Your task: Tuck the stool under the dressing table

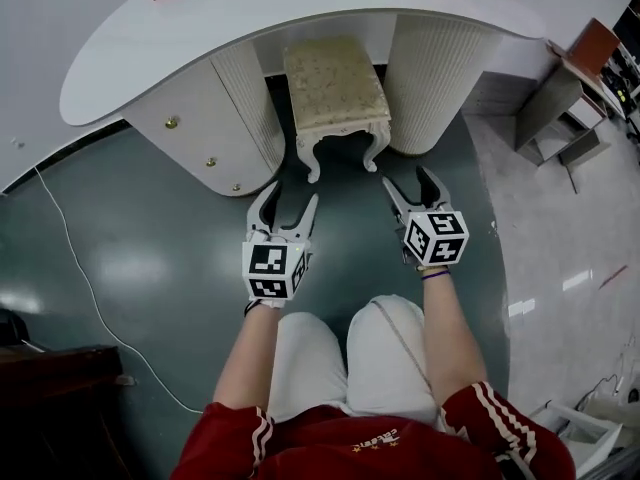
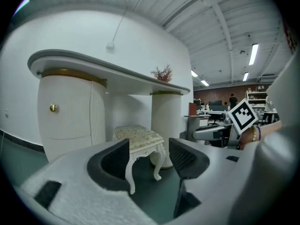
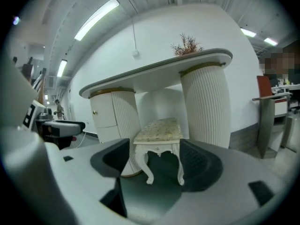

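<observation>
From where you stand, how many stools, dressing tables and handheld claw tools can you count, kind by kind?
Stool: 1
Dressing table: 1
Grippers: 2, left gripper and right gripper
Total: 4

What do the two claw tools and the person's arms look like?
The left gripper and right gripper are pale grey two-pronged claws lined with dark pads. Each carries a white cube printed with black square markers. The person wears a red top with white-striped sleeves, white trousers and a thin purple wristband on the right wrist.
</observation>
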`<state>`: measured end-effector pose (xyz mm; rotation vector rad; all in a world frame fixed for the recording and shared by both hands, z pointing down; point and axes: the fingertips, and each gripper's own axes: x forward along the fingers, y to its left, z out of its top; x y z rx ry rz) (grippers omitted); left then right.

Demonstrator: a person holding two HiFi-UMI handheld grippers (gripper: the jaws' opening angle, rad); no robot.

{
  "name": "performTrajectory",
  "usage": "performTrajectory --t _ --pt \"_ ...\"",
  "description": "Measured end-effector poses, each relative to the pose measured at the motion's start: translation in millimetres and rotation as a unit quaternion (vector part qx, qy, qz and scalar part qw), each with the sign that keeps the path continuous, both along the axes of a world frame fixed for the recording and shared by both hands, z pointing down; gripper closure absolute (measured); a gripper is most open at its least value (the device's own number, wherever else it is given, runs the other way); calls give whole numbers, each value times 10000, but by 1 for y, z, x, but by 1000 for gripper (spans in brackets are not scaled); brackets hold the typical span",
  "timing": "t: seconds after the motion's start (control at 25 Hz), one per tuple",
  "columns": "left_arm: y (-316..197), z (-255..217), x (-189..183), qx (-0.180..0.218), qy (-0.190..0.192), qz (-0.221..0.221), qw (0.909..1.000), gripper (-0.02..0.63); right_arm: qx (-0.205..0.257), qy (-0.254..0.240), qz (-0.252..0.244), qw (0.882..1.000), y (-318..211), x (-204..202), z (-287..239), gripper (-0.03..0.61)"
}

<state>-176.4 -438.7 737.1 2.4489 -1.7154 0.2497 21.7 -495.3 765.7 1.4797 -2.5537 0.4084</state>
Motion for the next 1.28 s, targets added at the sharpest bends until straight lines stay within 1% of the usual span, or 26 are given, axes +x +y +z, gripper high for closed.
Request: performTrajectory --t 0.12,0.24,0.32,0.4,0.52,0.6,0.72,0.88,0.96,1.08,1.28 --pt "17 -44 6 -89 83 308 9995 359 -298 137 -252 9991 14 6 -26 256" --pt "36 -92 -3 -61 215 363 9991 366 -369 441 -491 9971 23 3 -73 256" --pt "50 -124 -15 -79 173 400 9990 373 -435 515 -564 9961 29 1 -106 256" --pt "72 -159 -36 -189 121 252 9994 373 -567 590 -632 9946 43 -2 -143 256" --pt "101 -238 -70 -266 352 -161 9989 377 -665 560 -761 9933 67 -8 -225 259" --pt "117 -296 -85 -195 451 -302 9983 383 -604 545 -848 9931 80 -14 -287 259" --pt "146 -376 -110 -51 398 -496 9980 390 -420 504 -969 9931 98 -29 -372 259" --pt "189 -468 -135 186 482 -693 9963 393 -166 386 -893 9951 125 -39 -466 259" --pt "211 -505 -145 327 425 -705 9961 394 -19 332 -869 9957 139 -47 -501 259" --pt "244 -545 -161 516 323 -683 9958 394 155 216 -789 9965 164 -61 -538 259" --pt "291 -590 -172 979 548 -602 9919 394 442 50 -616 9971 220 -73 -576 259"
